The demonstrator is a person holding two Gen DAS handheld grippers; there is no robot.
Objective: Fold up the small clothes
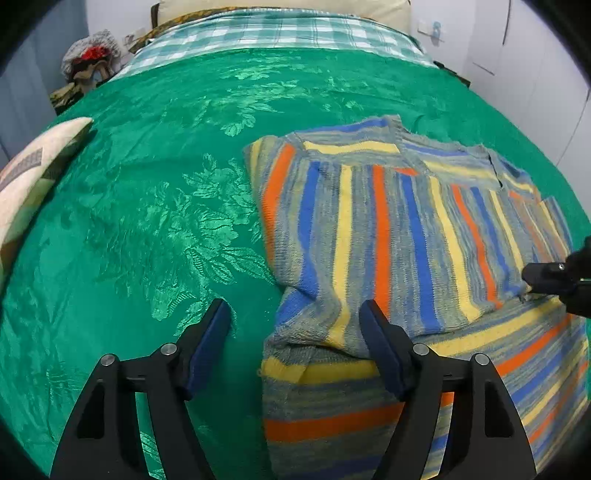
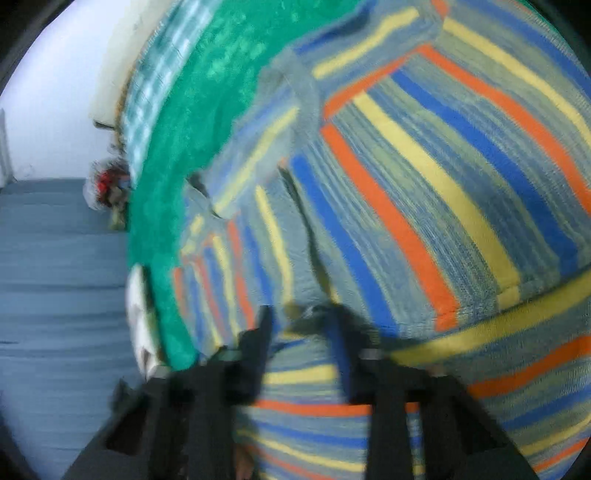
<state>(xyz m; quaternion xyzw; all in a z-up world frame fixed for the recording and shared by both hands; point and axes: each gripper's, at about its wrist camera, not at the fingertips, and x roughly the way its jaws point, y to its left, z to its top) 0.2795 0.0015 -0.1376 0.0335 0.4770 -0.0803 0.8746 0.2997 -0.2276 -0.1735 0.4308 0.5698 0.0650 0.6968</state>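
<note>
The striped sweater (image 1: 399,236) lies on the green bedspread (image 1: 147,206), toward the right side of the bed and closer to the near edge than to the checkered blanket (image 1: 266,33) at the head. It's partly folded already: one panel with stripes running lengthwise lies over a lower layer whose stripes run crosswise, and the folded edge near the left gripper looks a bit bunched.

The left gripper (image 1: 295,321) hovers over the sweater's near-left corner with its jaws spread wide, gripping nothing; one finger is over bare bedspread, the other over the knit. The right gripper (image 2: 301,321) is at the far right edge of the top panel. Its view is badly smeared, so I honestly can't tell if it's pinching the fabric or just resting on it.

My take on doing this step well: grab the near-left corner through both layers, not just the top one, or the fold will slide apart. Match the height of both hands so the edge comes over straight, then flatten that bunched spot. Chunky knit stretches, so no tugging.

A patterned pillow (image 1: 29,177) sits at the left edge, well apart.
</note>
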